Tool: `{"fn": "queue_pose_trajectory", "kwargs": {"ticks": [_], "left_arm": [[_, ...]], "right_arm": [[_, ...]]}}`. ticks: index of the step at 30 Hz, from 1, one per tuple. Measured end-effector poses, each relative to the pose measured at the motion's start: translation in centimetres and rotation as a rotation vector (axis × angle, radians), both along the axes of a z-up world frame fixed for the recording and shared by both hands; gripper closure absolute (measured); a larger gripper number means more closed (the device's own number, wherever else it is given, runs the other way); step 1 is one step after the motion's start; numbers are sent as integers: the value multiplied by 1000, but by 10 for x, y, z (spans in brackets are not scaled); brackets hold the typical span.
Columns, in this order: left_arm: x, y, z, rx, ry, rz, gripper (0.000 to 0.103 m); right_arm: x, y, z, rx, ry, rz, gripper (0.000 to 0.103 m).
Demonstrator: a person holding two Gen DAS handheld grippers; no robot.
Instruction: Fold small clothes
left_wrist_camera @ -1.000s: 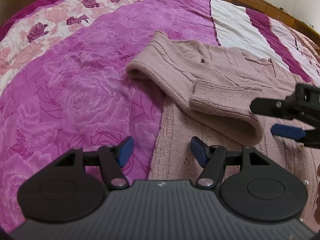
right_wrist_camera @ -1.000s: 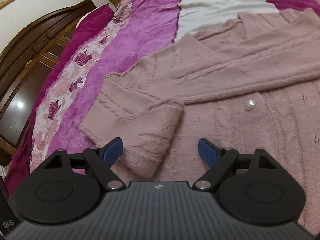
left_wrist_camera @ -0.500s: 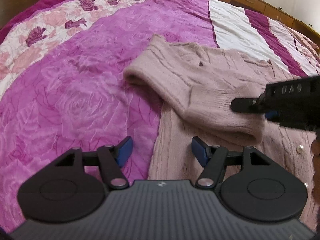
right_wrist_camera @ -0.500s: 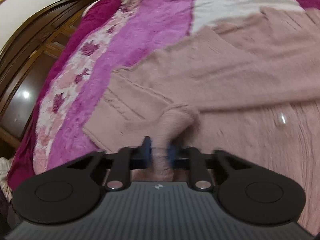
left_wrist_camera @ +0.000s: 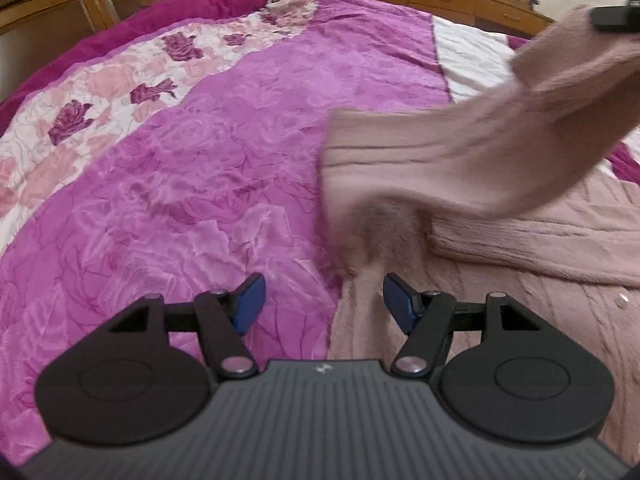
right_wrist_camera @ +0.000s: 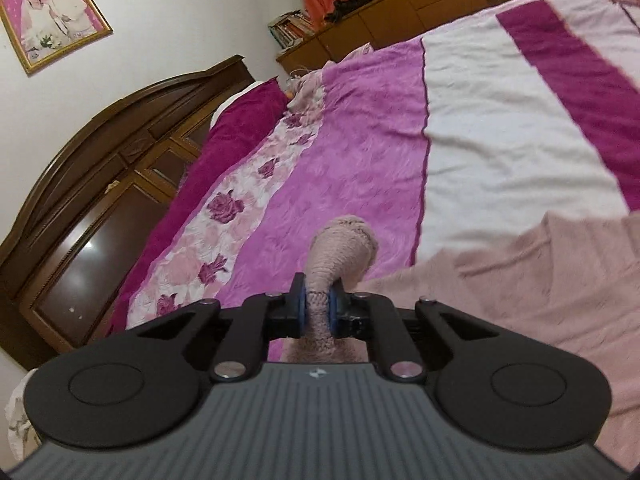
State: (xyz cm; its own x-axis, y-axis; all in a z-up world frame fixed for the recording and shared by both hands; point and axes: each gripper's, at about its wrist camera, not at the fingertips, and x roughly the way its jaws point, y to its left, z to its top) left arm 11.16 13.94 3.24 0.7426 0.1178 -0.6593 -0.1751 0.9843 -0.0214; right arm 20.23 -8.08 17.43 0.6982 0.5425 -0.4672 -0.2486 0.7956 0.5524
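Right gripper (right_wrist_camera: 318, 307) clamped tight on pink cardigan's sleeve cuff (right_wrist_camera: 344, 248), lifted above the bedspread (left_wrist_camera: 224, 184). Left gripper (left_wrist_camera: 323, 300) gaped part open, empty, near the cardigan (left_wrist_camera: 520, 280) hem, right of centre.

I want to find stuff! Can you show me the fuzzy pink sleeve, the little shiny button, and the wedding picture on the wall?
pink sleeve (right_wrist_camera: 320, 308): right wrist view, the cuff pinched between the pads.
shiny button (left_wrist_camera: 622, 300): left wrist view, its round face.
wedding picture (right_wrist_camera: 54, 16): right wrist view, middle of the photo.
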Motion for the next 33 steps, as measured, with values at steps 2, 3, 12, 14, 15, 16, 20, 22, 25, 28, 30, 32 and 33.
{"fn": "queue_pose_trajectory", "kwargs": {"ticks": [2,3,12,14,15,16,20,22,25,28,30,32,33], "left_arm": [[8,-1,-3,3,0,9,36],[12,-1,-5,11,8,9,35],[15,-8,-13,68,19,13,34],[16,-9,-13,72,21,17,34],[16,-10,-14,78,23,17,34],[16,-12,-14,84,25,15,33],[16,-14,-14,105,32,4,33],[16,-14,-14,110,35,-6,33],[14,-13,-13,110,37,-19,33],[11,-14,-14,120,32,-27,33],[10,-16,-14,129,31,-29,33],[10,-17,-14,129,33,-24,33],[10,-17,-14,127,35,-21,33]], "right_arm": [[5,-8,3,-9,7,-9,92],[9,-11,4,-18,10,-15,92],[6,-74,-1,-34,-5,-80,92],[4,-85,-20,-44,21,-90,92],[5,-92,-33,-53,45,-93,92],[6,-97,-46,-71,66,-104,92],[4,-111,-97,-177,143,-159,91],[1,-116,-117,-184,179,-182,90],[-7,-122,-133,-199,182,-201,87],[-18,-129,-131,-192,158,-237,78],[-26,-126,-122,-225,106,-242,77],[-36,-121,-110,-251,53,-225,69],[-39,-117,-106,-260,33,-211,65]]}}
